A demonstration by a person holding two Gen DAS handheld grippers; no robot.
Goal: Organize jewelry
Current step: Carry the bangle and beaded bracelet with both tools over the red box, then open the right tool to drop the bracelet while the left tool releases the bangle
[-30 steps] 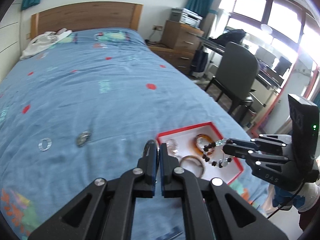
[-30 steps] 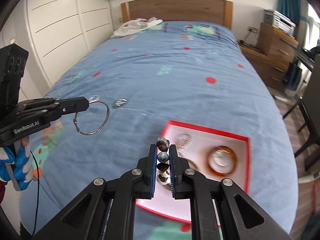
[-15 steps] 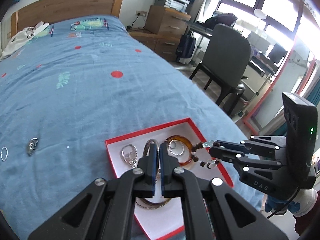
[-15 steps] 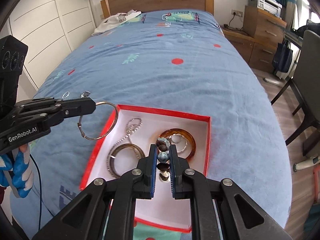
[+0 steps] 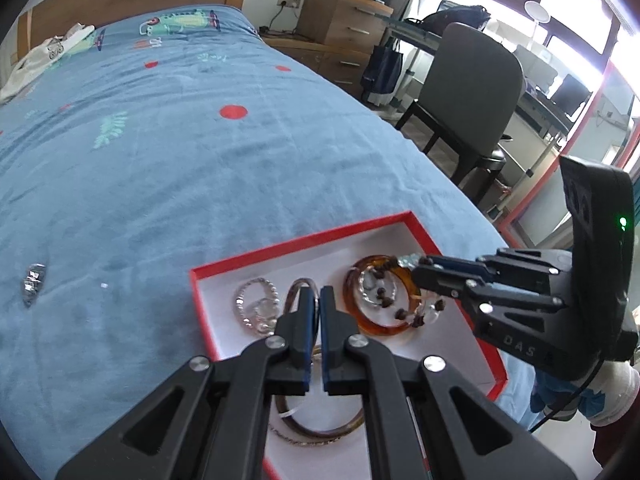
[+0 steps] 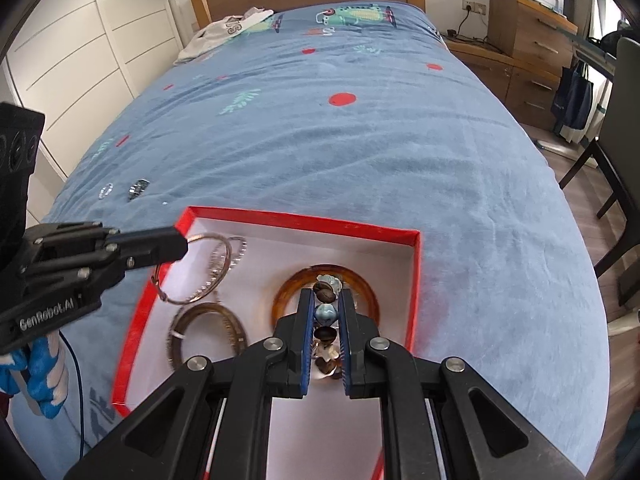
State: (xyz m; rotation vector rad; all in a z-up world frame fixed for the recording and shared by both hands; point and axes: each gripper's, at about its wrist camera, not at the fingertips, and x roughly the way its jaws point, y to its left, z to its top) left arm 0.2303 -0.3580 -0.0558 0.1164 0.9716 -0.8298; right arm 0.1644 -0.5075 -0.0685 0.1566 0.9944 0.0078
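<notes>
Jewelry sits in both closed grippers over the red-rimmed box (image 6: pixel 416 264) on the blue bedspread (image 6: pixel 360 152): the left gripper (image 6: pixel 182 245) pinches a thin wire bangle (image 6: pixel 200 270) above the box's left side, the right gripper (image 6: pixel 326 312) clamps a beaded bracelet (image 6: pixel 325 313) over the amber bangle (image 6: pixel 360 284). A second ago both hung higher, the wire bangle left of the box.

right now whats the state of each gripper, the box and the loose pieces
left gripper: shut on thin ring, over box
right gripper: shut on bead bracelet
box: open, holds bangles
amber bangle: flat in box
clip: loose on bed
</notes>
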